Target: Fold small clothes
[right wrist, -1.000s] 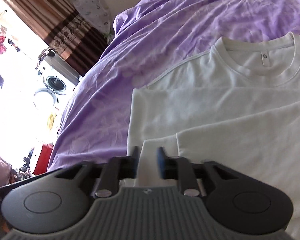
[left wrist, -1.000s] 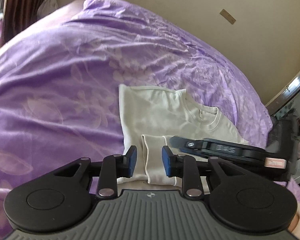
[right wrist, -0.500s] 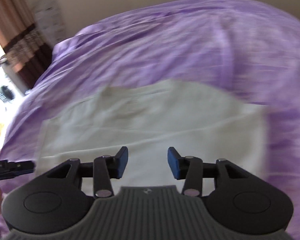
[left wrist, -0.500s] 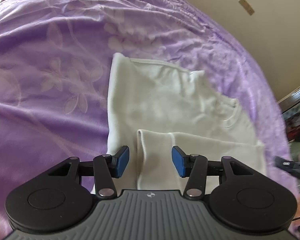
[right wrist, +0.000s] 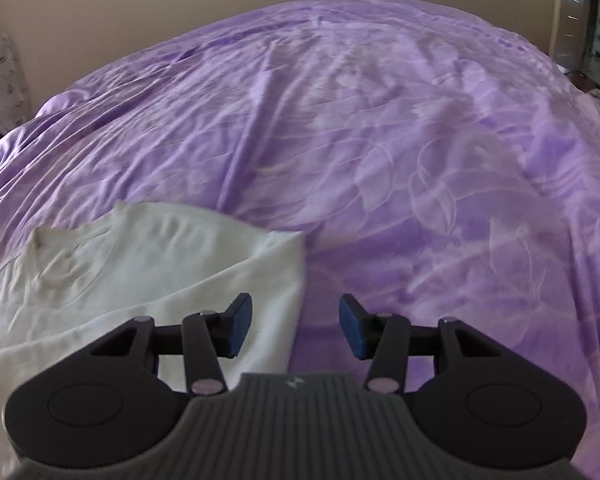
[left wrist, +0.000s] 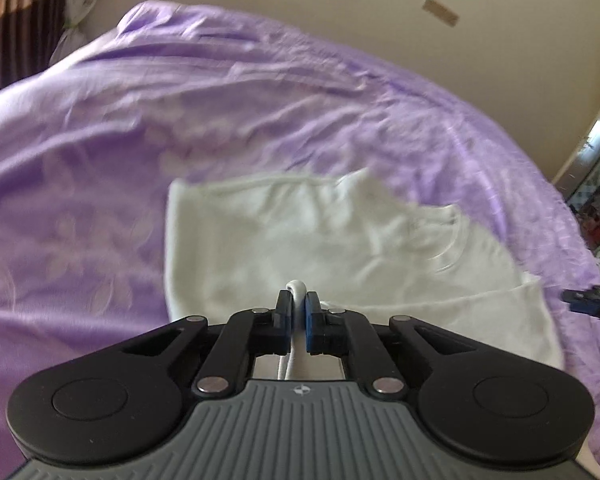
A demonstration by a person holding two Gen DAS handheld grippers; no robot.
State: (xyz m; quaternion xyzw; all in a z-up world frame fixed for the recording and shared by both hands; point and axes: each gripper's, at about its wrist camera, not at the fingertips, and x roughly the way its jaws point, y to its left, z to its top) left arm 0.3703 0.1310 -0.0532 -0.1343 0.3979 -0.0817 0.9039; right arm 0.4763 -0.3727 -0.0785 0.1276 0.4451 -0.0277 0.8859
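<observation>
A small white long-sleeved shirt (left wrist: 320, 240) lies partly folded on the purple bedspread (left wrist: 140, 120). My left gripper (left wrist: 297, 307) is shut on a fold of the white shirt at its near edge; cloth shows between the blue pads. In the right wrist view the shirt (right wrist: 140, 272) lies at the lower left, collar to the left. My right gripper (right wrist: 296, 326) is open and empty, its jaws wide apart over the shirt's right edge and the bedspread (right wrist: 420, 160). The right gripper's tip (left wrist: 592, 298) shows at the right edge of the left wrist view.
The bedspread fills most of both views. A beige wall (left wrist: 340, 8) stands behind the bed. A dark curtain (left wrist: 16, 40) hangs at the far left. A mirrored door frame (left wrist: 592, 140) is at the right.
My left gripper has closed on the shirt's near edge. My right gripper has opened wider and swung right to the shirt's right edge.
</observation>
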